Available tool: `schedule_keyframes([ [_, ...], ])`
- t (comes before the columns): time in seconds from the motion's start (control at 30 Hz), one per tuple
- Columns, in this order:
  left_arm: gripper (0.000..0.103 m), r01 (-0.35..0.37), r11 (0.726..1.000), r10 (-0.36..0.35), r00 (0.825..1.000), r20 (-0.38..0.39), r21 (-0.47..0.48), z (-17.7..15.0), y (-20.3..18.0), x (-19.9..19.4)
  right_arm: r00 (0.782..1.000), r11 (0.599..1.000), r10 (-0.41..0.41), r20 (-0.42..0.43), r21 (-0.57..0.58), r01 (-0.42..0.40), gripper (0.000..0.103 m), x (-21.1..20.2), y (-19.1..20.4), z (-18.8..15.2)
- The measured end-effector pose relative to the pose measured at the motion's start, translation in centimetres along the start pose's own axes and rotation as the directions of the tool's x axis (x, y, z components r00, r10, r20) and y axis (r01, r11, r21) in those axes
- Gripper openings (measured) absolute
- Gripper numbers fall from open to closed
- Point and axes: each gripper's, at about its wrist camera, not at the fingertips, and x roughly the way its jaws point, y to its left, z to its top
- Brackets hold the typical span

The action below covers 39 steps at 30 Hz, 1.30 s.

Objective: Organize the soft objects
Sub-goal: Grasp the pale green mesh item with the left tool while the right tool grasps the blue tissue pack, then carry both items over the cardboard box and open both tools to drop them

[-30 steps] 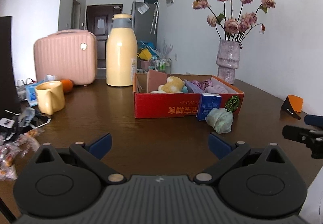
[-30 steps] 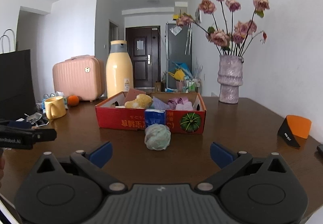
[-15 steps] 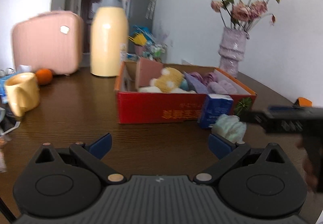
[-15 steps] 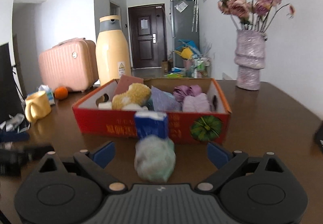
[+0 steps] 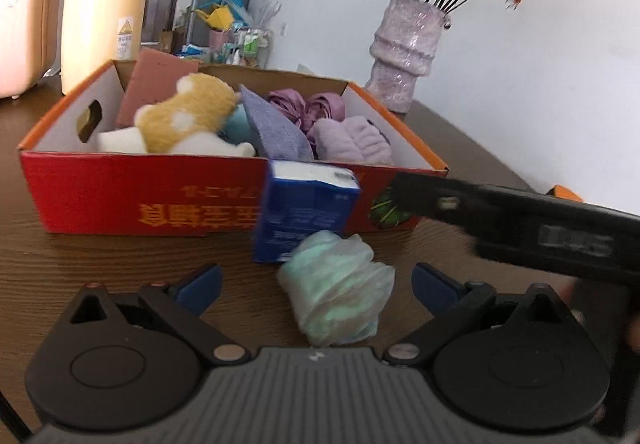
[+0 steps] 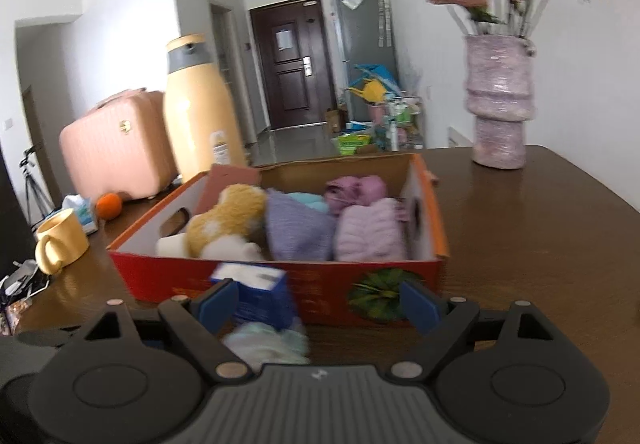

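On the dark wooden table [image 5: 120, 276], the red cardboard box [image 5: 144, 195] already holds a yellow plush toy [image 5: 188, 115], a folded blue-grey cloth [image 5: 276, 131] and lilac soft pieces [image 5: 352, 139]. Two things remain outside, against its front wall: a blue tissue pack [image 5: 304, 211] standing upright, and just before it a pale green soft bundle [image 5: 340, 296] lying on the table.

The step in hand looks like the pickup of these two. The left tongs [image 5: 316, 280] are wide and closing, the green bundle between the pads but not visibly pressed. The right tongs [image 6: 320, 300] are likewise wide and closing, with the tissue pack by the left pad, contact unclear through blur. Next, each needs to close onto its own item without crowding the other, then lift over the box wall.

The left view shows the right tool's black body crossing at the right edge; the right view alone shows the yellow mug [image 6: 60, 240] and orange [image 6: 109, 205].
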Motion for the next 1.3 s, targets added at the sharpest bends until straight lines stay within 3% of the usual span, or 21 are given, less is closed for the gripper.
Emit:
schedule_keyframes([
  [0.03, 0.085, -0.007, 1.000, 0.007, 1.000, 0.005, 0.003, -0.1, -0.3, 0.3, 1.000, 1.000, -0.005, 0.009, 0.011, 0.005, 0.087, -0.4, -0.7, -0.1],
  [0.07, 0.060, -0.008, 1.000, 0.008, 1.000, 0.002, 0.008, -0.2, -0.5, 0.5, 1.000, 1.000, -0.011, 0.013, 0.025, 0.011, 0.087, -0.8, -1.2, -0.1],
  [0.1, 0.043, 0.011, 1.000, -0.011, 1.000, -0.009, 0.013, -0.3, -0.6, 0.6, 1.000, 0.999, -0.017, 0.014, 0.033, 0.016, 0.087, -1.1, -1.7, -0.2],
  [0.17, 0.040, 0.045, 0.999, -0.045, 0.999, -0.001, -0.005, -0.4, -0.4, -0.1, 1.000, 0.999, -0.021, 0.009, 0.035, 0.021, 0.087, -1.3, -2.1, -0.3],
  [0.33, 0.039, 0.028, 1.000, -0.029, 0.996, 0.088, 0.011, -1.3, 1.6, -4.9, 1.000, 1.000, 0.006, -0.008, 0.010, -0.005, 0.087, -0.8, -1.2, -0.7],
  [0.43, 0.039, -0.089, 0.996, 0.090, 0.987, 0.136, -0.012, -1.4, 4.4, -7.3, 0.999, 0.999, 0.045, -0.023, -0.015, -0.046, 0.087, 0.0, 0.5, -1.1],
  [0.53, 0.039, -0.159, 0.983, 0.172, 0.972, 0.161, -0.092, -1.1, 7.1, -8.8, 0.996, 0.996, 0.083, -0.043, -0.017, -0.084, 0.087, 1.8, 2.6, -1.1],
  [0.6, 0.039, -0.183, 0.976, 0.201, 0.965, 0.169, -0.115, -1.0, 8.1, -9.6, 0.997, 0.997, 0.058, -0.060, -0.043, -0.061, 0.079, 3.3, 4.4, -1.0],
  [0.77, 0.039, -0.185, 0.975, 0.205, 0.961, 0.188, -0.119, -1.2, 9.0, -11.2, 0.997, 0.997, 0.005, -0.081, -0.071, -0.011, 0.069, 5.8, 7.1, -1.2],
  [0.83, 0.039, -0.179, 0.977, 0.199, 0.961, 0.193, -0.118, -1.2, 9.0, -11.6, 0.996, 0.996, -0.035, -0.077, -0.082, 0.028, 0.049, 6.1, 7.4, -1.4],
  [1.03, 0.039, -0.148, 0.983, 0.170, 0.959, 0.227, -0.111, -1.7, 8.5, -13.8, 0.997, 0.996, -0.067, -0.046, -0.059, 0.064, 0.048, 3.9, 6.7, -1.8],
  [1.3, 0.039, -0.107, 0.991, 0.126, 0.951, 0.282, -0.083, -2.9, 6.1, -18.0, 0.998, 0.997, -0.043, 0.055, -0.060, 0.046, 0.048, -5.6, 6.6, -2.6],
])
